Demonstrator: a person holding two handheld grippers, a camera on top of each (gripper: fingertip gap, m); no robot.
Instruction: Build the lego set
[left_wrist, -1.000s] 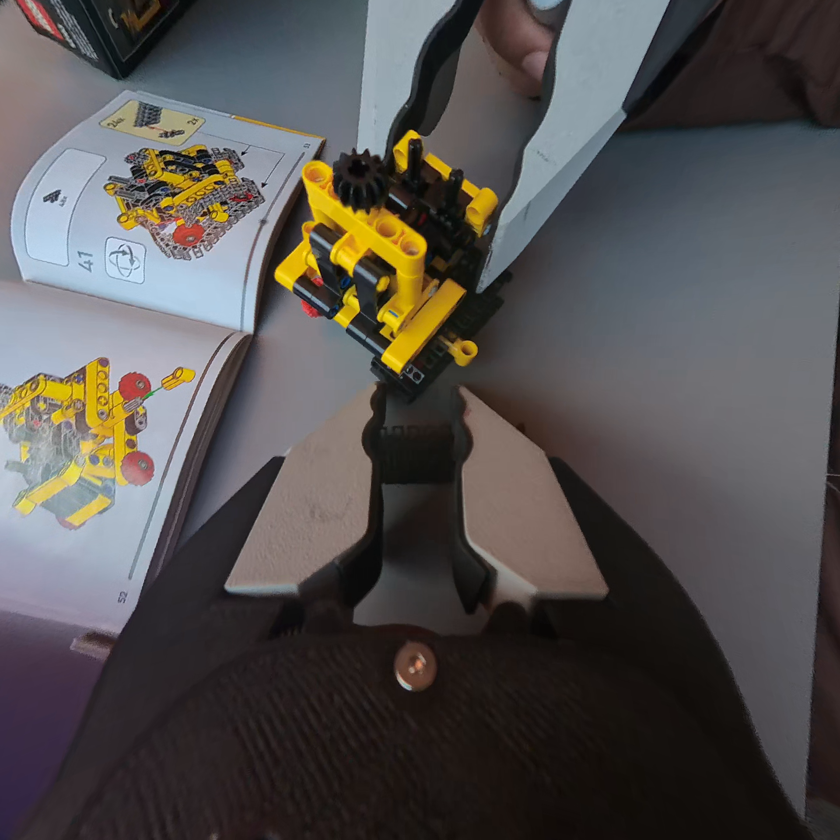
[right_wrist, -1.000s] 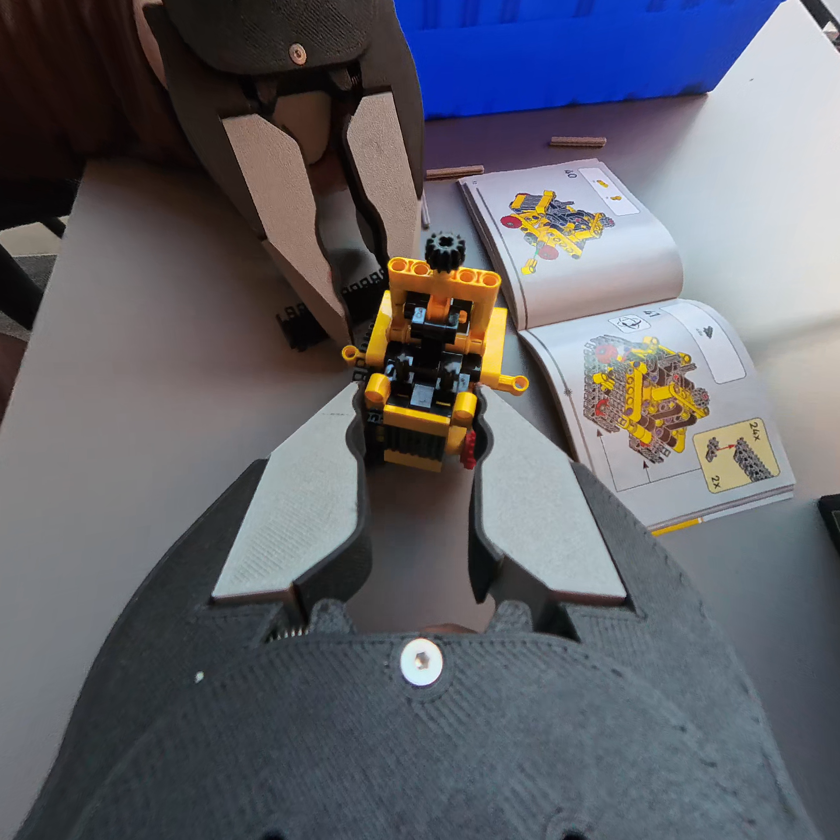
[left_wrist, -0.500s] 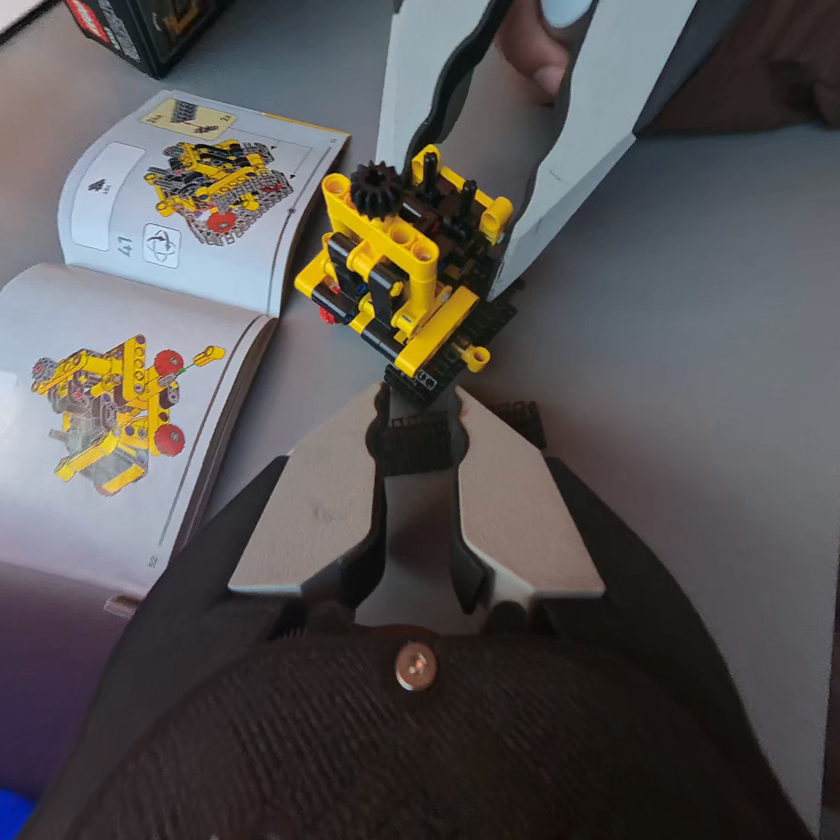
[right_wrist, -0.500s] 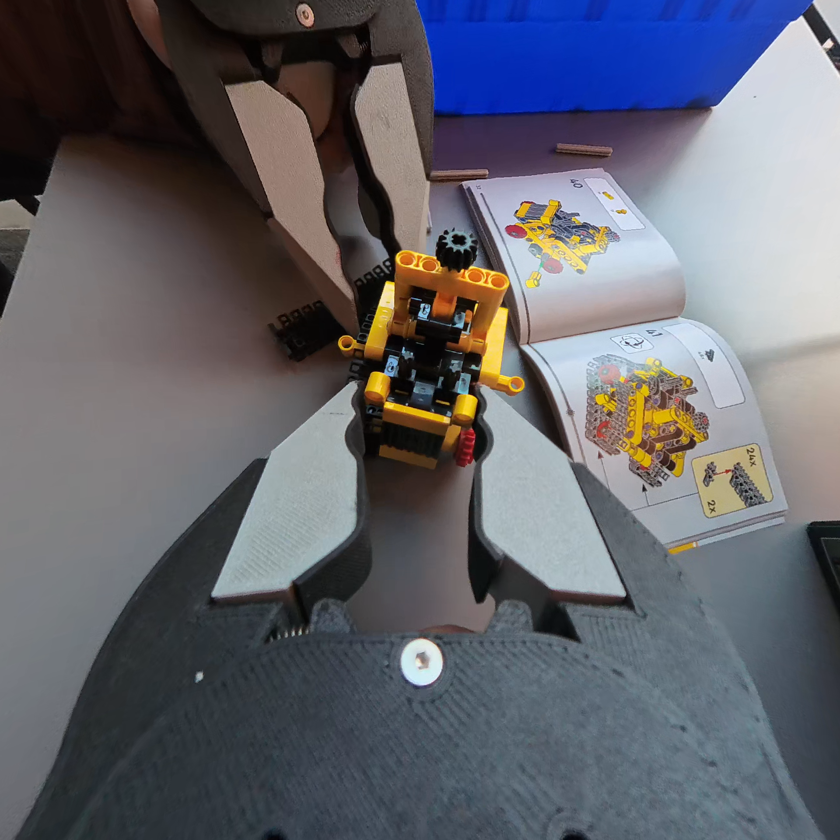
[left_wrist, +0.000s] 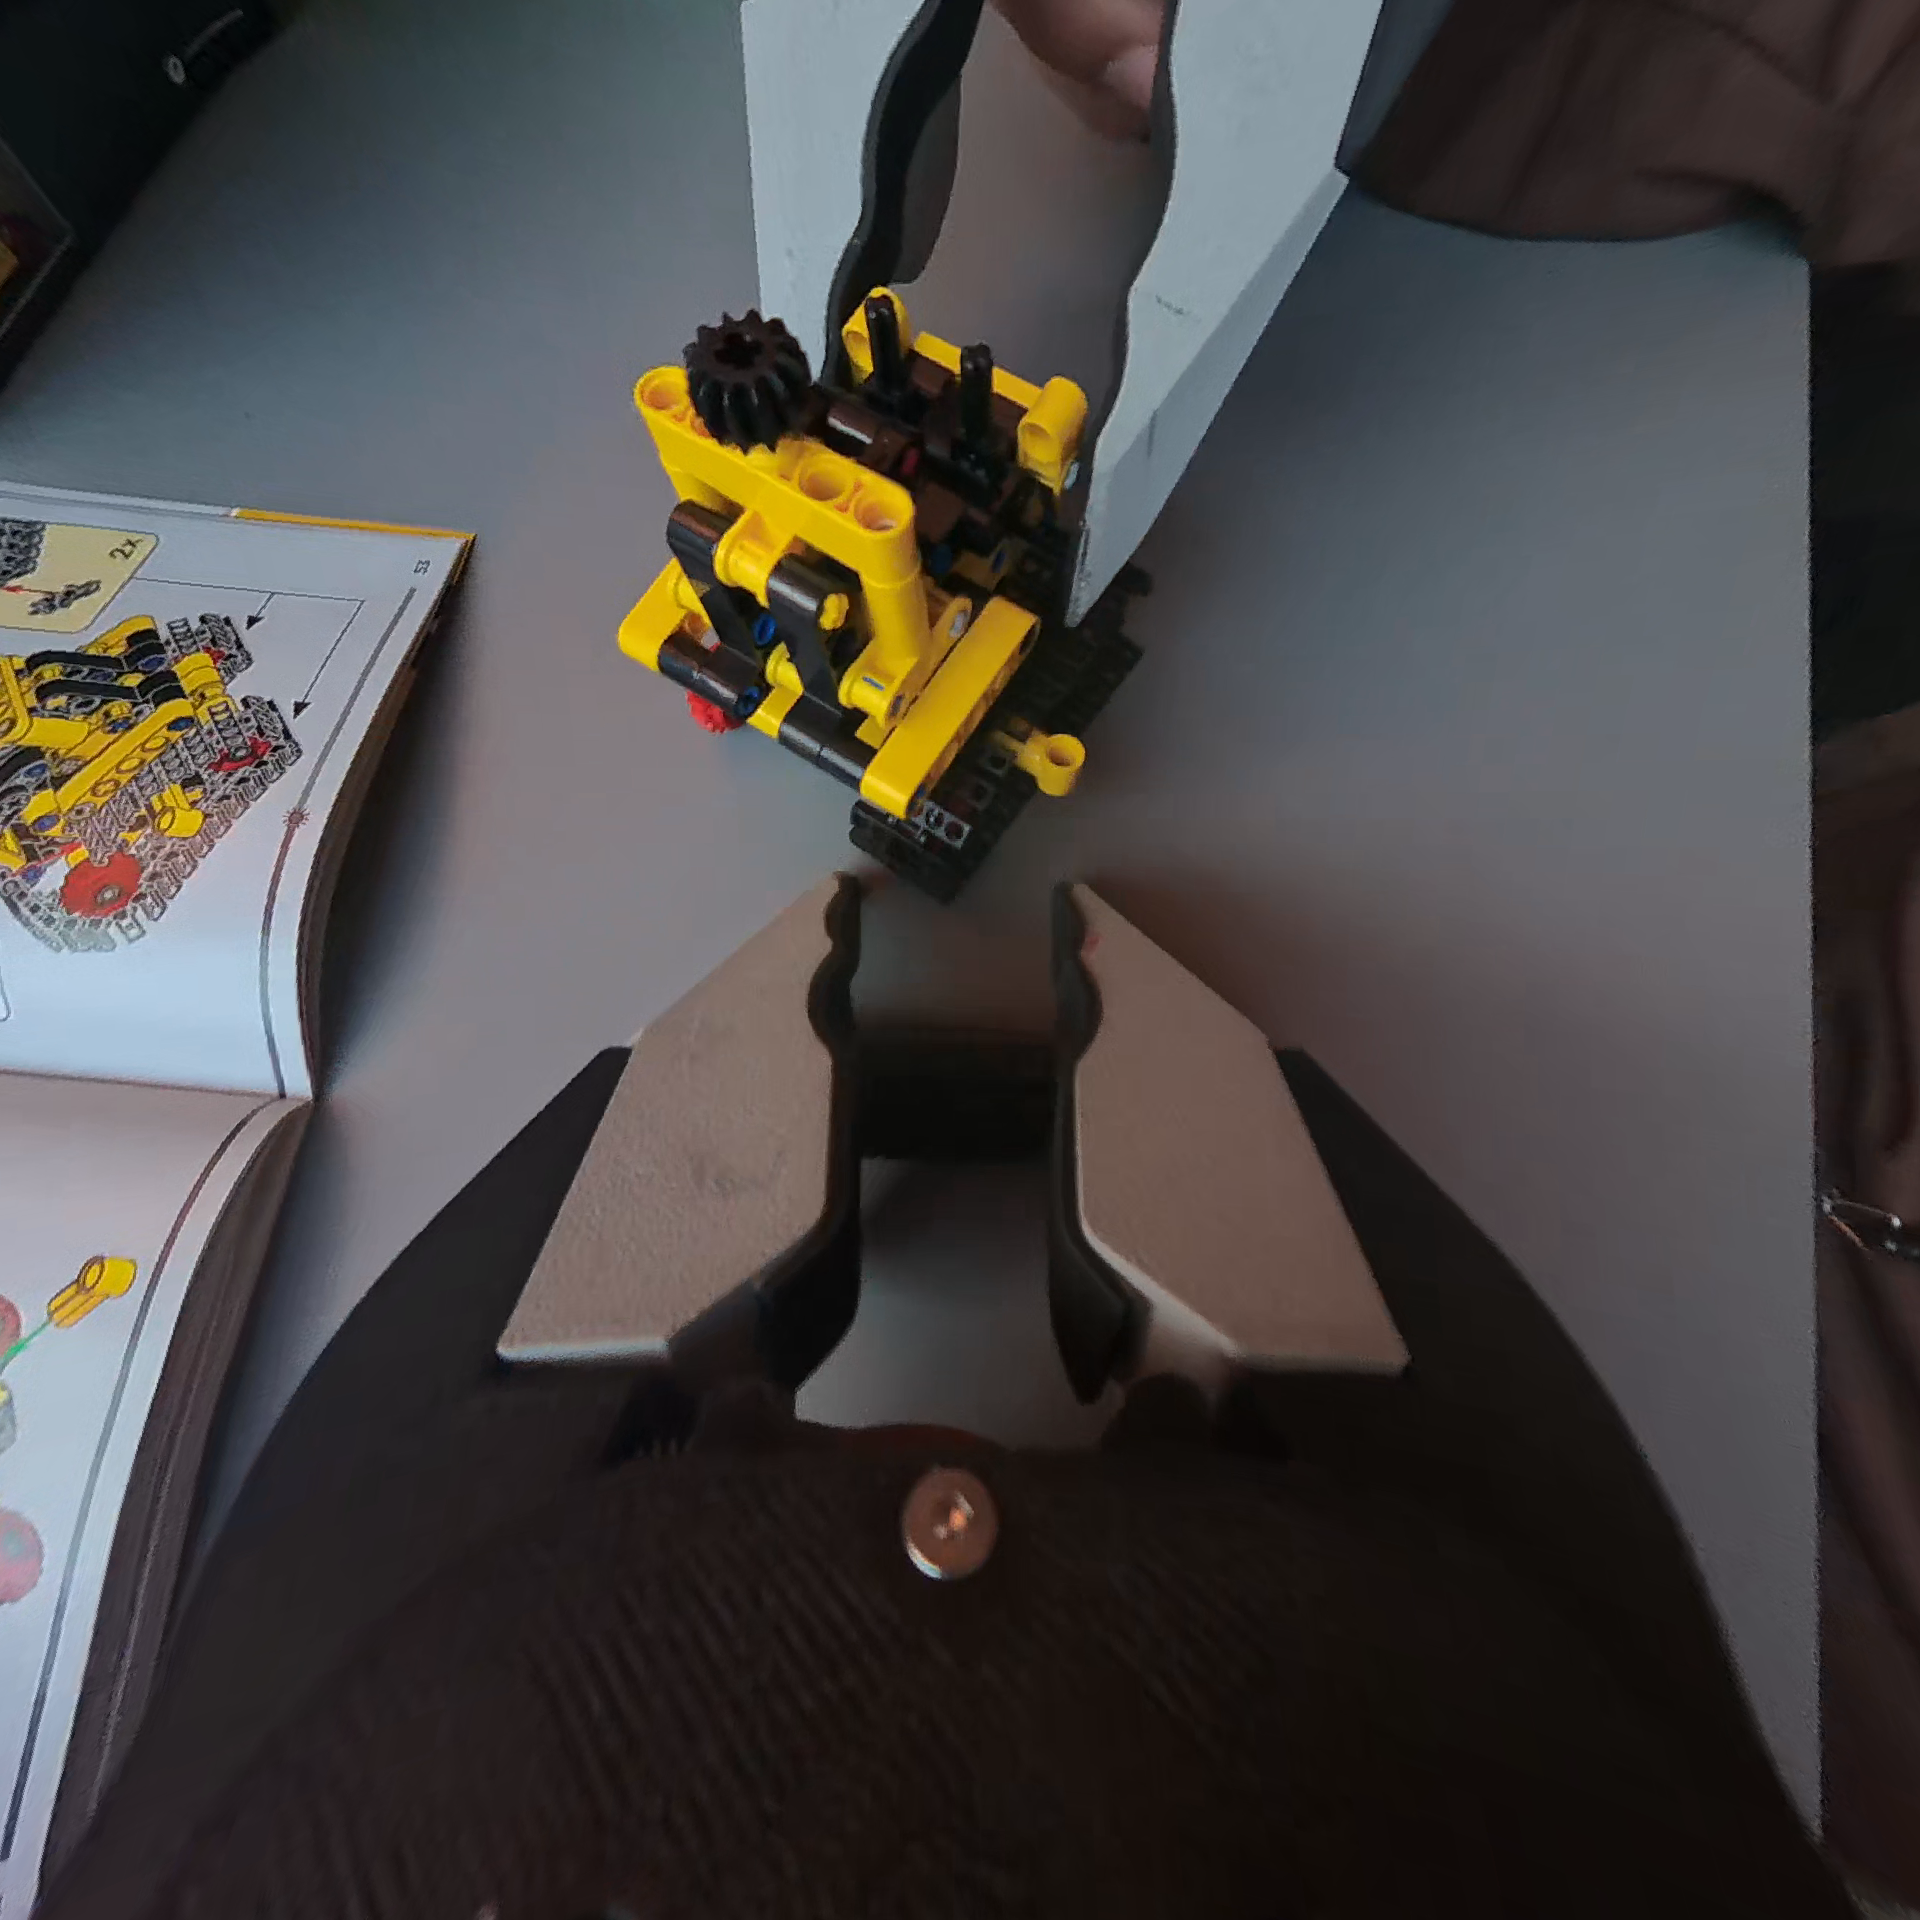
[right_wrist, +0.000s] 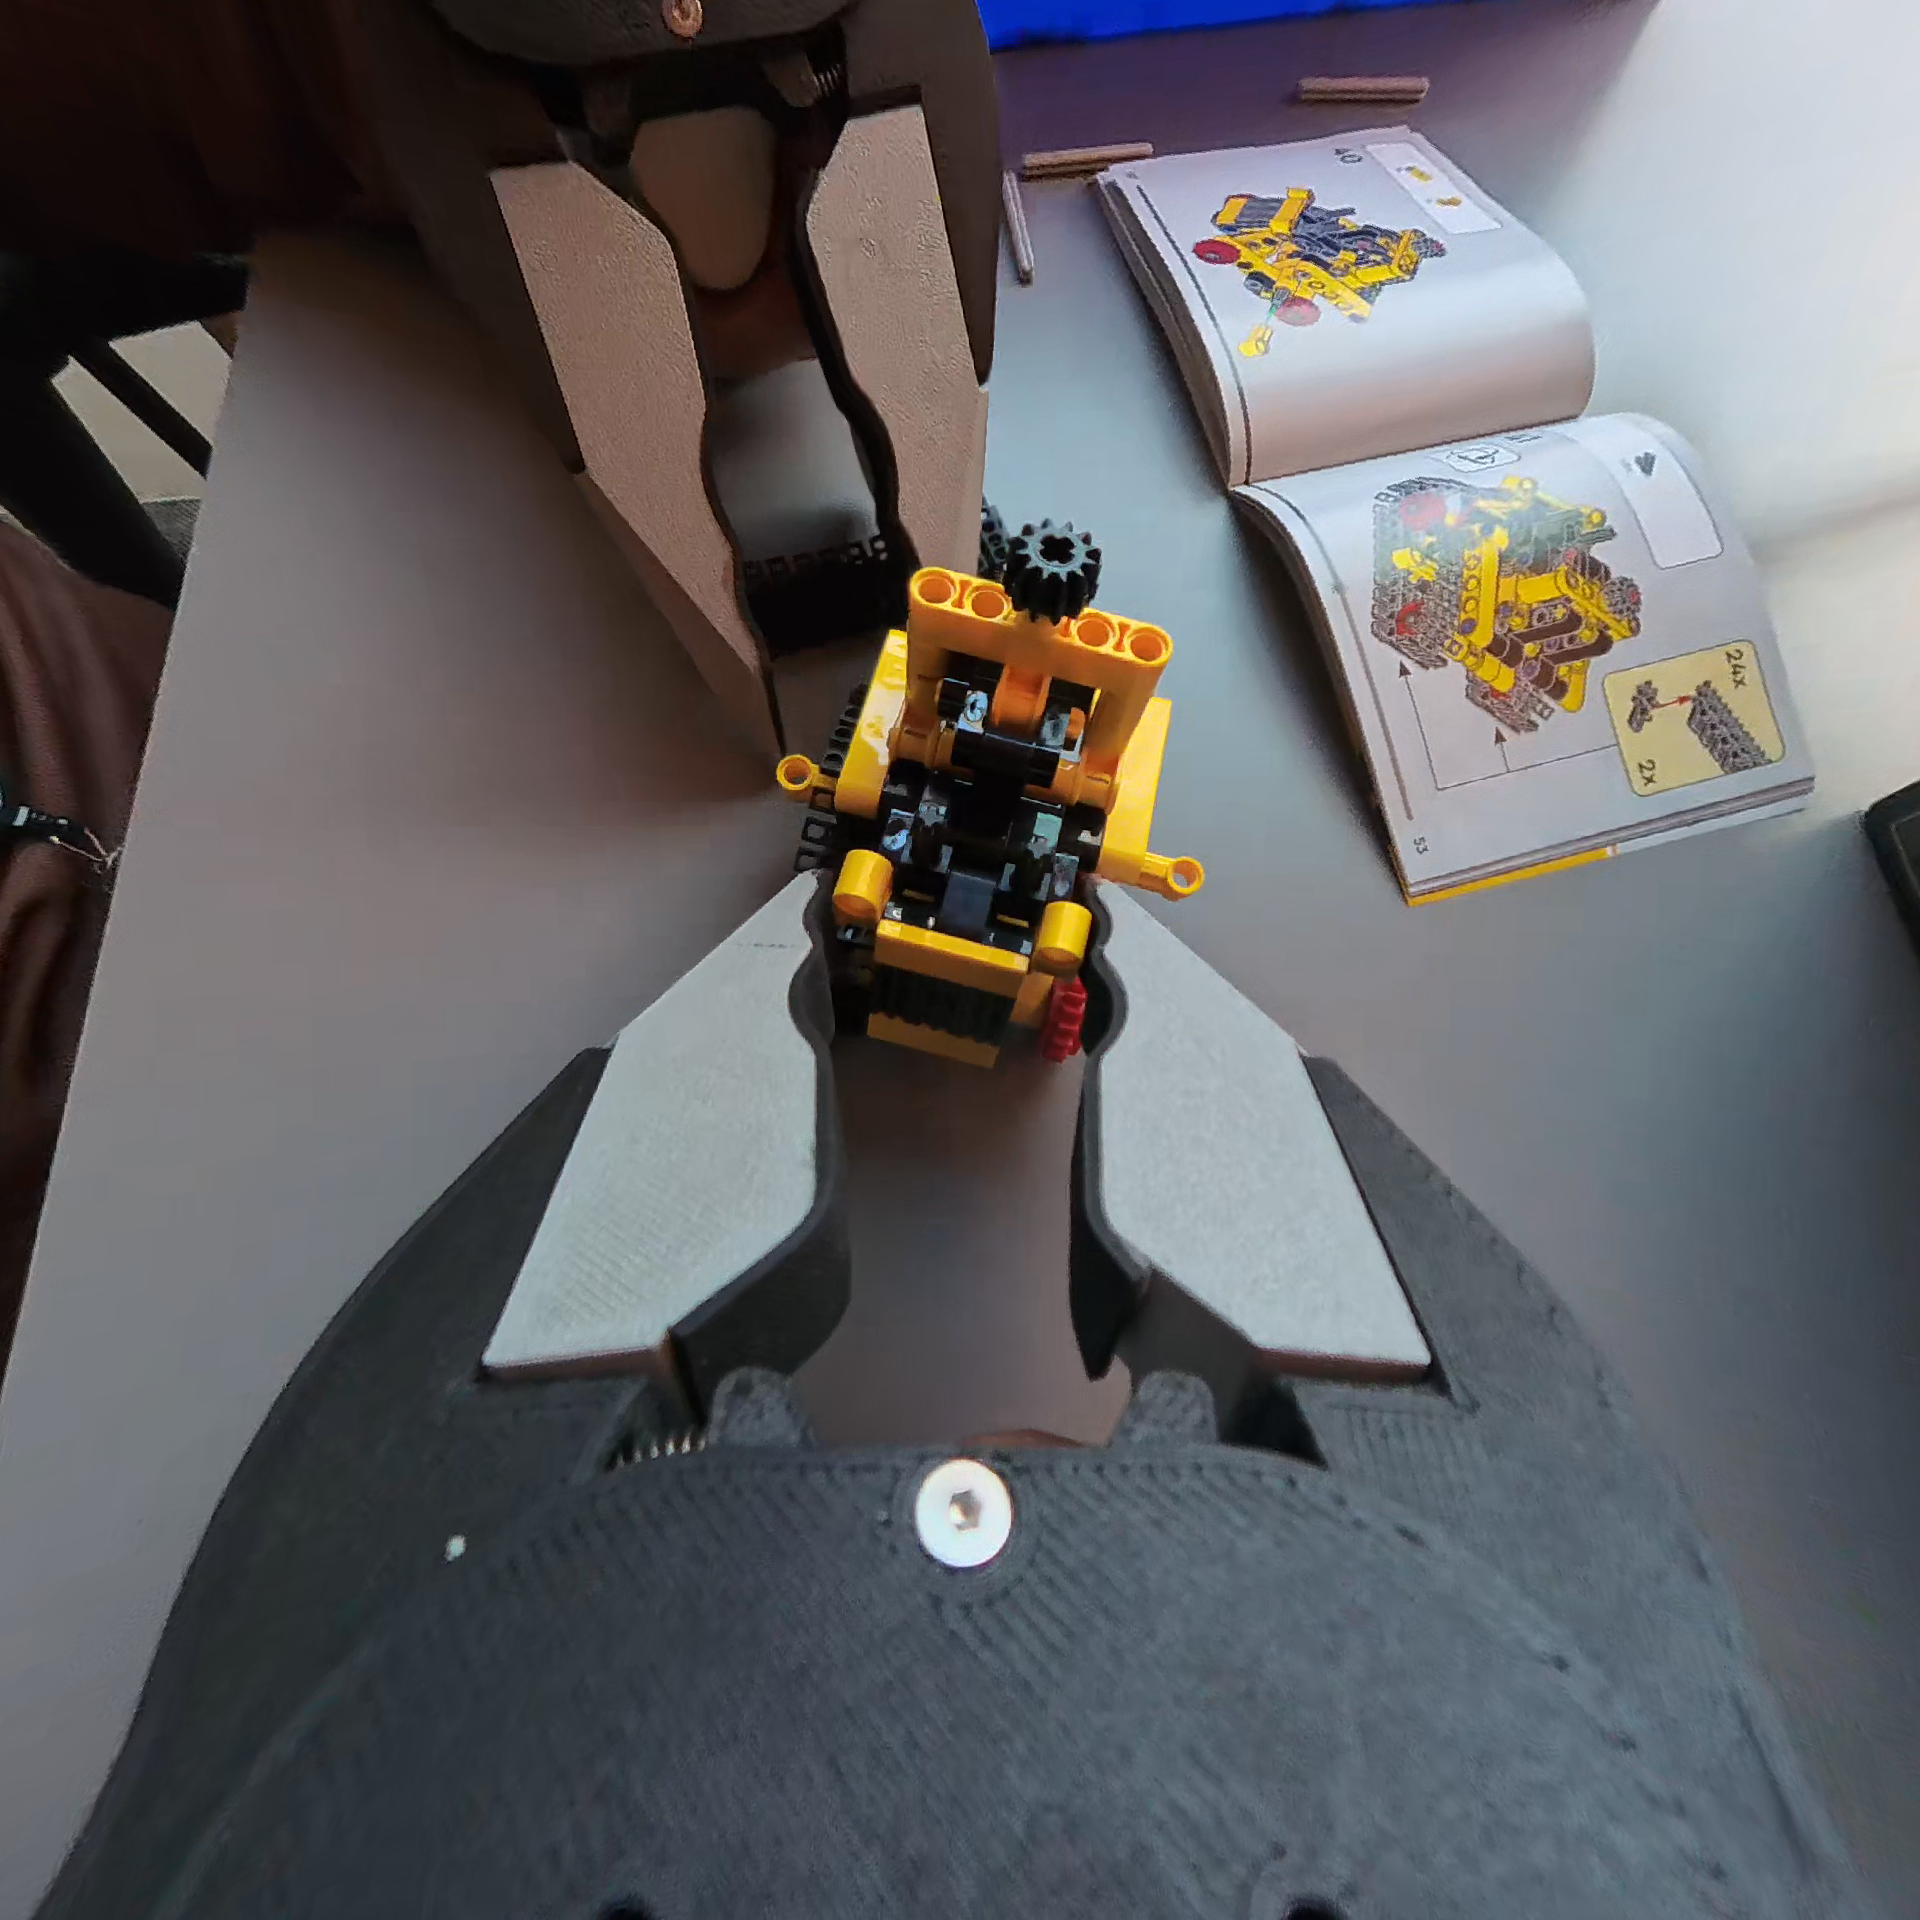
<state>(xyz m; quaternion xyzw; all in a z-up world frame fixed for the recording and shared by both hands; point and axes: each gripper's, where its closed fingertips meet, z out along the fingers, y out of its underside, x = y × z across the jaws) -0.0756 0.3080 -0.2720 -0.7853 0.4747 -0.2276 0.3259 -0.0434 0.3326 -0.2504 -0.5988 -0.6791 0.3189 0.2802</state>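
A yellow and black lego vehicle model (left_wrist: 831, 582) with a black gear (left_wrist: 746, 379) on top stands on the grey table. A black track (left_wrist: 1081, 675) runs along one side of it. My right gripper (right_wrist: 956, 894) is shut on the model's (right_wrist: 987, 810) rear end; in the left wrist view it (left_wrist: 956, 488) reaches in from the top. My left gripper (left_wrist: 961, 904) is shut on a short black track strip (left_wrist: 951, 1091) and sits just short of the model's track end. In the right wrist view the left gripper (right_wrist: 862, 644) holds the strip (right_wrist: 821, 582) beside the model.
An open instruction booklet (left_wrist: 208, 779) lies to the left, also in the right wrist view (right_wrist: 1455, 520). A black box (left_wrist: 62, 125) is at far left. A blue bin (right_wrist: 1143, 16) and wooden sticks (right_wrist: 1361, 88) lie beyond. The table edge (left_wrist: 1813, 935) runs down the right. My hands' fingertips stand some 5 cm from each other.
The left gripper, still holding the strip, has shifted away from the booklet and closer alongside the model. The right gripper keeps its hold on the model.
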